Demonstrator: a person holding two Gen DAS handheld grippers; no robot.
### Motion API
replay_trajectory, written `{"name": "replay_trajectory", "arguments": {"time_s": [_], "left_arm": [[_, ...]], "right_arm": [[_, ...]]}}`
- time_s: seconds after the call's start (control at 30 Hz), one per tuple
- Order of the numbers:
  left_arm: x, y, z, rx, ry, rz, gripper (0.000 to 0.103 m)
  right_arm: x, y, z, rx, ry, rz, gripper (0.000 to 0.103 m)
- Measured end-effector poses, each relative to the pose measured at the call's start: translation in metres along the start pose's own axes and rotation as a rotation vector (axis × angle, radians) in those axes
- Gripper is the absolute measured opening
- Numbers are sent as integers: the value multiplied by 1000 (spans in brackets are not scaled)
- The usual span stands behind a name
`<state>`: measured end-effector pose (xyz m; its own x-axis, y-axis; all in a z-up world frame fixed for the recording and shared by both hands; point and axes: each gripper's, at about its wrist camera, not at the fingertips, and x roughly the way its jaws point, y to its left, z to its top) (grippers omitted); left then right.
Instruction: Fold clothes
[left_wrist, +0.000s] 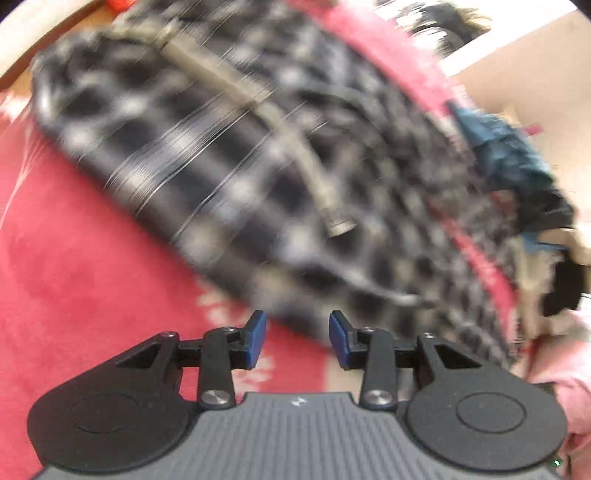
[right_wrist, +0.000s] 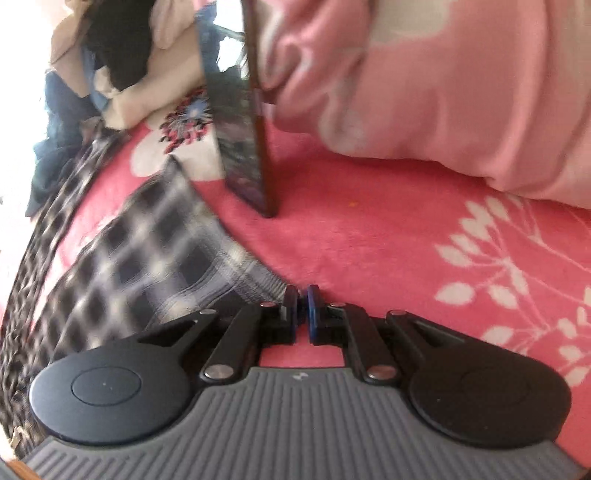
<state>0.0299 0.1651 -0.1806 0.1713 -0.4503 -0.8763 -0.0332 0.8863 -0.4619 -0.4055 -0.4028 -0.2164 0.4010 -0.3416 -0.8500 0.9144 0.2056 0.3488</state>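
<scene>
A black-and-white checked garment (left_wrist: 229, 155) lies spread on the red blanket (left_wrist: 74, 266), blurred, with a grey-beige strip (left_wrist: 295, 147) running across it. My left gripper (left_wrist: 297, 339) hovers over its near edge, open, with nothing between the blue pads (left_wrist: 256, 338). In the right wrist view the checked garment (right_wrist: 147, 251) stretches in from the left. Its corner runs up to the tips of my right gripper (right_wrist: 303, 314), whose jaws are shut on that corner.
A pink quilt (right_wrist: 443, 92) is bunched at the back right on the red flowered blanket (right_wrist: 406, 240). A dark framed panel (right_wrist: 243, 129) stands upright beside it. Blue and beige clothes (right_wrist: 122, 74) are piled behind, with blue cloth (left_wrist: 509, 147) past the garment.
</scene>
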Motion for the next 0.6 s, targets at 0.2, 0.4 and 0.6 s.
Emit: {"name": "replay_trajectory", "arguments": {"time_s": [0.2, 0.4, 0.6], "left_arm": [[13, 16, -2, -151, -24, -30, 47], [17, 26, -6, -280, -109, -52, 47], [24, 36, -10, -363, -176, -54, 30]], "right_arm": [[-25, -20, -4, 168, -33, 110, 7], [-16, -38, -32, 428, 94, 299, 30], [20, -11, -57, 489, 191, 381, 32]]}}
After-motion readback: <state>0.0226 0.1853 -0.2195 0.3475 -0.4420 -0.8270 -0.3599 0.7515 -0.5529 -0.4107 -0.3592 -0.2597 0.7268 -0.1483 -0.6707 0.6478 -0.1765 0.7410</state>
